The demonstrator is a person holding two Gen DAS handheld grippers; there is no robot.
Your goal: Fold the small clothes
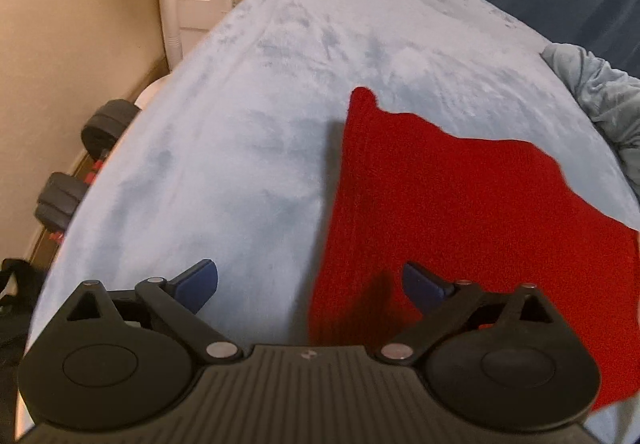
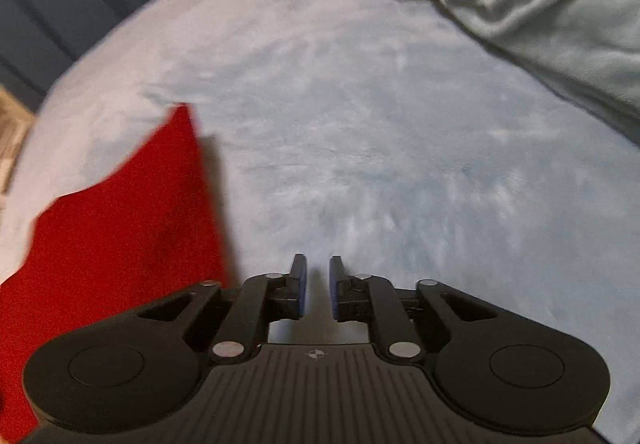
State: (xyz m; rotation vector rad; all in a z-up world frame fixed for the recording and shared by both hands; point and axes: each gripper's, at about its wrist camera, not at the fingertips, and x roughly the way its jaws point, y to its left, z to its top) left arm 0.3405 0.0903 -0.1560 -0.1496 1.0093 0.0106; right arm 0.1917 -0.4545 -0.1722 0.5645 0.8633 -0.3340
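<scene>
Jaws of the left gripper [image 1: 310,284] spread wide, nothing pinched, straddling the near left edge of the red garment [image 1: 460,212]. Jaws of the right gripper [image 2: 318,284] nearly together, a narrow empty gap between the pads, over bare bed cover [image 2: 380,164] just right of the cloth. Could snag the soft knit or drag the plush cover on a low pinch, undoing the fold. Lying flat on the bed, bright red, far edge stepped and uneven
</scene>
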